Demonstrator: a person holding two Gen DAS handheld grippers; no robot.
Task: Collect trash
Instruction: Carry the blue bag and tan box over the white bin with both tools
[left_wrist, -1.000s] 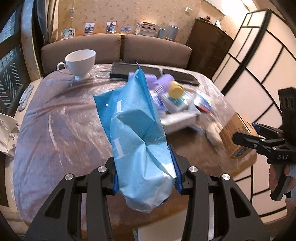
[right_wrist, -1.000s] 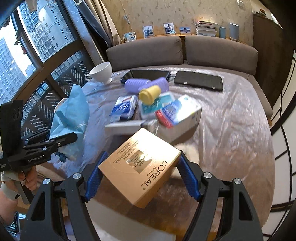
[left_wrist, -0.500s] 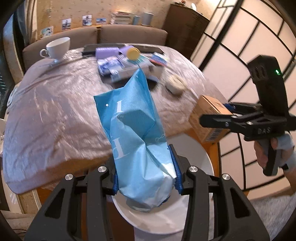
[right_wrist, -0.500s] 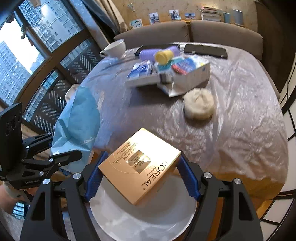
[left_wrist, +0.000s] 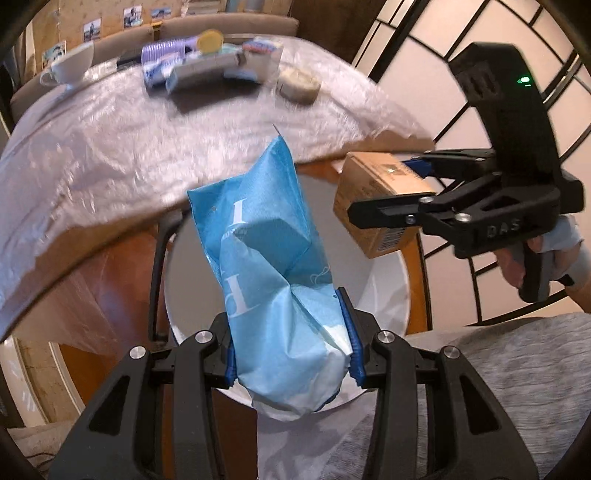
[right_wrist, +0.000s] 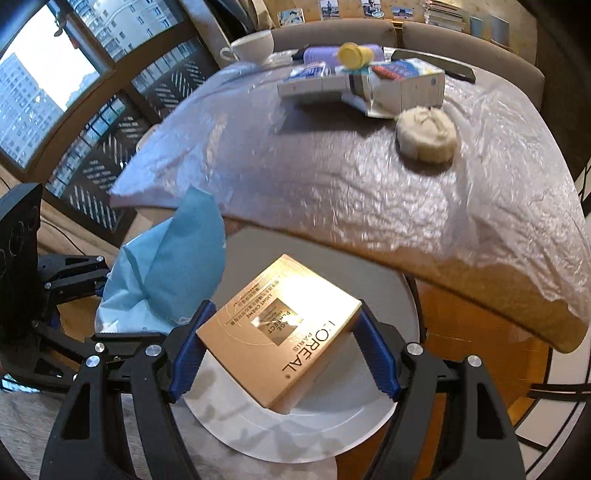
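Blue crumpled paper bag (left_wrist: 273, 295) sits pinched between the pads of the left gripper (left_wrist: 290, 347), hanging over the white round bin (left_wrist: 388, 291) just off the table (left_wrist: 110, 147) edge. At about three o'clock from it, the right gripper (right_wrist: 284, 350) clamps a gold cardboard box (right_wrist: 280, 332) by its sides, over the same bin opening. At twelve o'clock on the plastic-covered table lie a pale round pad (right_wrist: 424, 134), a cluster of boxes (right_wrist: 369, 85) with a yellow-capped bottle (right_wrist: 354, 53), and a white cup (right_wrist: 255, 46) toward eleven o'clock
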